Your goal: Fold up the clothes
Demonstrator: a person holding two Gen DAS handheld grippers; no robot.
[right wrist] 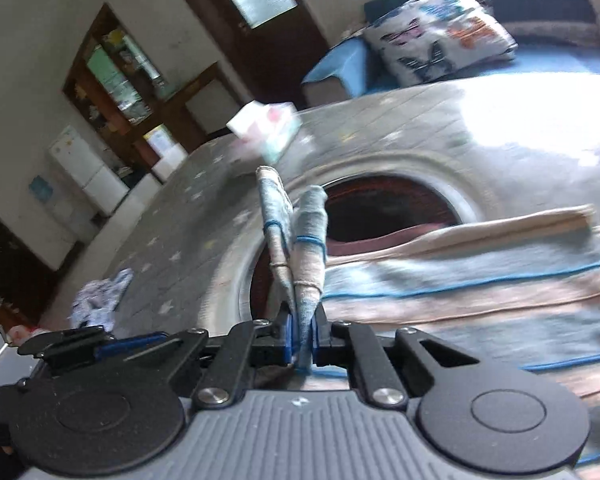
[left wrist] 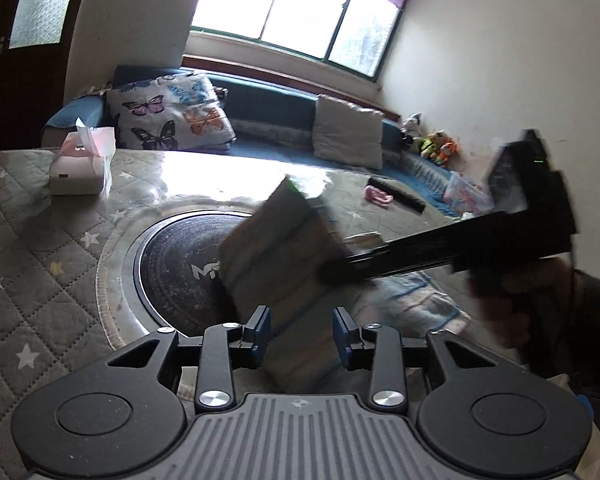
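A beige and grey striped cloth (left wrist: 276, 256) hangs tilted over the table, blurred. Its lower end drops between the blue pads (left wrist: 260, 332) of my left gripper (left wrist: 302, 334), whose jaws stand apart, so it is open around the cloth. My right gripper (left wrist: 334, 272) reaches in from the right, held by a hand (left wrist: 500, 304), and pinches the cloth's right edge. In the right wrist view its fabric-wrapped fingers (right wrist: 276, 220) are pressed together, shut on the striped cloth (right wrist: 460, 280), which spreads out to the right of my right gripper (right wrist: 292, 182).
The table (left wrist: 40, 260) has a grey quilted star cover and a round black plate (left wrist: 180, 256) in its middle. A tissue box (left wrist: 80, 168) stands far left. A pale blue cloth (left wrist: 420, 304) lies at right, a crumpled cloth (right wrist: 100, 300) near the edge. A sofa with a butterfly pillow (left wrist: 172, 112) sits behind.
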